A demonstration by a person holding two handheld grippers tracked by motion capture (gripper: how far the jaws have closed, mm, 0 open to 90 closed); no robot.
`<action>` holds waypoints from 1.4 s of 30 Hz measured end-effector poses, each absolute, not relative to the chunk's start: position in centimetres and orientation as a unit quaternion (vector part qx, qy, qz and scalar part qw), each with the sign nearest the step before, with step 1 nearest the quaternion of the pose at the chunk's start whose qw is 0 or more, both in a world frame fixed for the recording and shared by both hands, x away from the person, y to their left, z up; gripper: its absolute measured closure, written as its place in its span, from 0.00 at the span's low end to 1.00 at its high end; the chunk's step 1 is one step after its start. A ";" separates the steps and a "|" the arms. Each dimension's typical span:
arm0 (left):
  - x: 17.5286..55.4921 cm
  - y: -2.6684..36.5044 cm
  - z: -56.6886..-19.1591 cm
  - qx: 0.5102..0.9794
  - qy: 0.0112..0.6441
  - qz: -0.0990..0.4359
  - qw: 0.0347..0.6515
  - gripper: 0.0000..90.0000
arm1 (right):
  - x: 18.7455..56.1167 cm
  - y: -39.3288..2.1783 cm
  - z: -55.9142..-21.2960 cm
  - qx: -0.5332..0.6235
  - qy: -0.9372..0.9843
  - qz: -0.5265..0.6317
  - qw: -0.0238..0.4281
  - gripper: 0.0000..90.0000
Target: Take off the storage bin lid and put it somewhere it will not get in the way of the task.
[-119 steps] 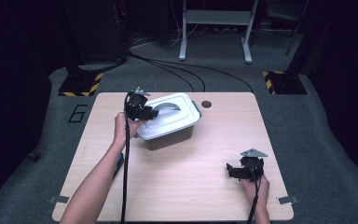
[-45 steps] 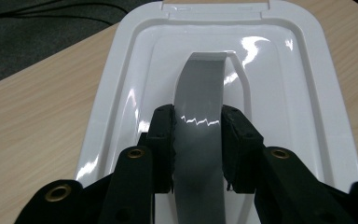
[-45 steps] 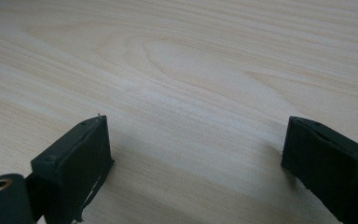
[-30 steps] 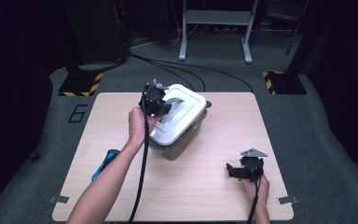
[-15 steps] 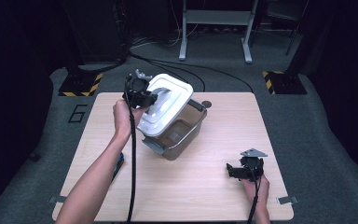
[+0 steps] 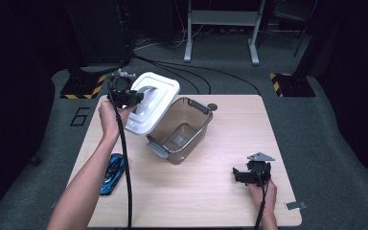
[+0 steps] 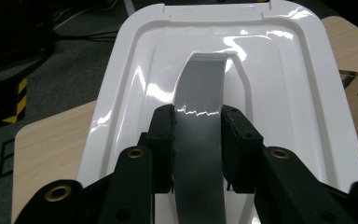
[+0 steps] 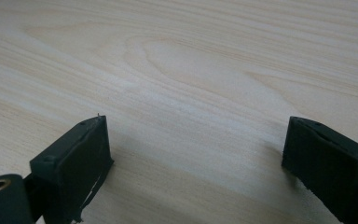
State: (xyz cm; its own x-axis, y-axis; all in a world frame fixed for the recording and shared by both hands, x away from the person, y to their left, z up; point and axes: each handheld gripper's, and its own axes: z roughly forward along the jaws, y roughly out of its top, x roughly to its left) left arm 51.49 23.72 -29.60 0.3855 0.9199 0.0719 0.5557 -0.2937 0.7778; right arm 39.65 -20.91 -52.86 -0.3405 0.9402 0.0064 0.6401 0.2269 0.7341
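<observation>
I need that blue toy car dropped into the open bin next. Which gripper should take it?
Right, probably. The right gripper rests open and empty on the table. The left gripper is nearer the blue toy car but shut on the white lid, held above the bin.

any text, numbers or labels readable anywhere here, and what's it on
"6": a dark numeral marked on the grey floor left of the table.
The yellow-and-black hazard stripes on the floor carry no words.
No text can be read on the white lid, the clear bin, the blue toy car or the left gripper.
</observation>
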 end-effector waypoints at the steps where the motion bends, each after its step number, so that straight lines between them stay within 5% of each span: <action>1: 51.6 24.0 -29.7 0.756 0.490 0.269 0.342 0.75 | 39.6 -20.9 -52.9 0.527 0.750 0.330 0.228 0.07; 42: 53.7 32.3 -37.7 0.687 0.609 0.269 0.292 0.75 | 39.7 -21.0 -52.8 0.522 0.754 0.327 0.227 0.07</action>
